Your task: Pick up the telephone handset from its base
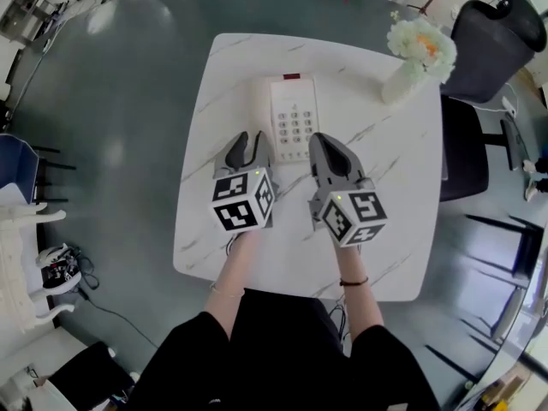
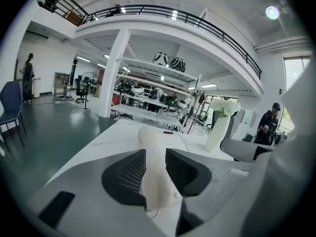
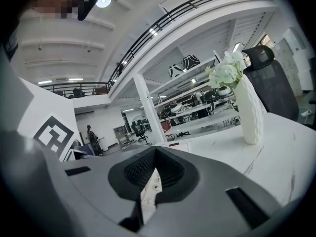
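Checkered marker cubes (image 1: 242, 199) cap my matte grey tongs in the head view, above a veined white table (image 1: 214, 229) carrying the flat rectangular base (image 1: 295, 118). Left gripper view: my left tongs (image 2: 155, 150) stand apart, ribbed pads flanking the smooth cream handset (image 2: 155, 172), which lies on that base. Right gripper view: my right tongs (image 3: 155, 149) are closed and empty, with keypad buttons (image 3: 150, 191) showing through their slit.

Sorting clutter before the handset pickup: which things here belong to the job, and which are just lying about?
Job: handset; telephone base; left gripper, fingers flanking the handset.
Lying about: vase of flowers; black office chair; blue chair.
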A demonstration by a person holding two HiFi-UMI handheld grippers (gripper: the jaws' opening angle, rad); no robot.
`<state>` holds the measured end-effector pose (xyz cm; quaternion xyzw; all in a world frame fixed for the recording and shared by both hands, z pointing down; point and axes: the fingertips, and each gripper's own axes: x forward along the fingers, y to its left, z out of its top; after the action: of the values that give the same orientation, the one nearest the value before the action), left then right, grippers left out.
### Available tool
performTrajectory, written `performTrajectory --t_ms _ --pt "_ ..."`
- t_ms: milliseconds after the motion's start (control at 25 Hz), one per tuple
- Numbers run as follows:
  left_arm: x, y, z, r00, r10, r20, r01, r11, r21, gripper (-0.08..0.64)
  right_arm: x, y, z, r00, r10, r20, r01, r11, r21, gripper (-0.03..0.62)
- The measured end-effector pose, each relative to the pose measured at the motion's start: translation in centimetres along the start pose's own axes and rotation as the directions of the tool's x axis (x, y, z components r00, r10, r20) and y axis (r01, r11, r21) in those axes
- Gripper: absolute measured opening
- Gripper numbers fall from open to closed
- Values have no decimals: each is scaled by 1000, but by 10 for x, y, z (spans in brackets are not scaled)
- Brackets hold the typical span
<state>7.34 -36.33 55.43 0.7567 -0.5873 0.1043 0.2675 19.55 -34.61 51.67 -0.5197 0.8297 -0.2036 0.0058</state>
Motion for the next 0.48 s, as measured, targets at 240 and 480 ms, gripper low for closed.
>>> performTrajectory --t_ms 240,480 --pt "35 -2 -4 999 12 -38 -13 1000 -19 196 8 -11 -7 1000 -4 -11 4 1000 13 -8" --pt "56 3 -8 995 48 -86 -49 999 -13 236 11 -20 -11 1000 -12 -13 12 999 35 -9"
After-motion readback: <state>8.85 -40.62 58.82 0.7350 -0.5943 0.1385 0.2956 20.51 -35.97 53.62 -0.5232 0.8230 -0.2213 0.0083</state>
